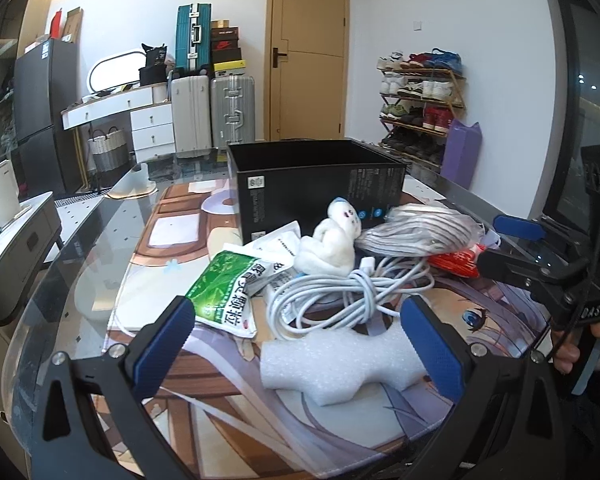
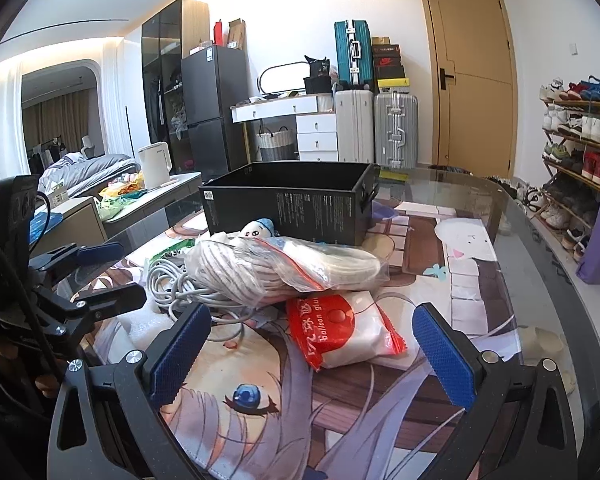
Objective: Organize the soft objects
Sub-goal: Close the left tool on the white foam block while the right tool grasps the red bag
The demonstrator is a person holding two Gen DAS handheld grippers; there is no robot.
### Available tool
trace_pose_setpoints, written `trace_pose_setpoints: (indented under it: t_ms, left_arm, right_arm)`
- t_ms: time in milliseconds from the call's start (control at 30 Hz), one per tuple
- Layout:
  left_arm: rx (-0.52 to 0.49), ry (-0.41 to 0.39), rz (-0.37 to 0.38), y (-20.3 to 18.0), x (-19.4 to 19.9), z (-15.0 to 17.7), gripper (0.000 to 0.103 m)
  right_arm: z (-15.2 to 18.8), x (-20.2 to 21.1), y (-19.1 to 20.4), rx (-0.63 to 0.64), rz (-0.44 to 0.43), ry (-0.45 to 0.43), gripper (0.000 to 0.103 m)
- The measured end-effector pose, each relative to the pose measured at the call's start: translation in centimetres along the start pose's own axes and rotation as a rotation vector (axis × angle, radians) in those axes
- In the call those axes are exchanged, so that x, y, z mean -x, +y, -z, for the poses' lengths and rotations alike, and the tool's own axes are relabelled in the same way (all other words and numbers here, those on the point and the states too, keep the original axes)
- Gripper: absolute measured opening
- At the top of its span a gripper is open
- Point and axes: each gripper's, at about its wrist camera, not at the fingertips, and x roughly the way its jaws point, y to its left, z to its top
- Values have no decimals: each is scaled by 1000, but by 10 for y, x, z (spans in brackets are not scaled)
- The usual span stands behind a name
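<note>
Both grippers empty, fingers spread: left gripper (image 1: 298, 334) over foam block (image 1: 332, 360), right gripper (image 2: 312, 340) by red packet (image 2: 340, 332); tangled white cable (image 1: 340, 292) risks snagging, dragging plush (image 1: 334, 240) off surface.

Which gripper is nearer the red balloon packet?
Right. The right gripper is open with the red balloon packet just ahead between its fingers; the left gripper is open over the white foam, with the packet off to its right.
</note>
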Motion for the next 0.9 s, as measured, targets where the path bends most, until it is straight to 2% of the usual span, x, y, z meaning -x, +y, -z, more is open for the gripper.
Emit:
trace_pose_setpoints:
  t_ms: [333,733,900]
  left_arm:
    - [-45,12,40,-11,0,1,103]
    - [-63,39,54,-15,-2,3,103]
    - [-72,46,57,-17,-3,3,103]
  right_arm:
    - [-1,-9,-16,-34,39,58,103]
    - [-3,-29,-14,15,97,188,99]
    - [-6,-37,-13,25,100,204,99]
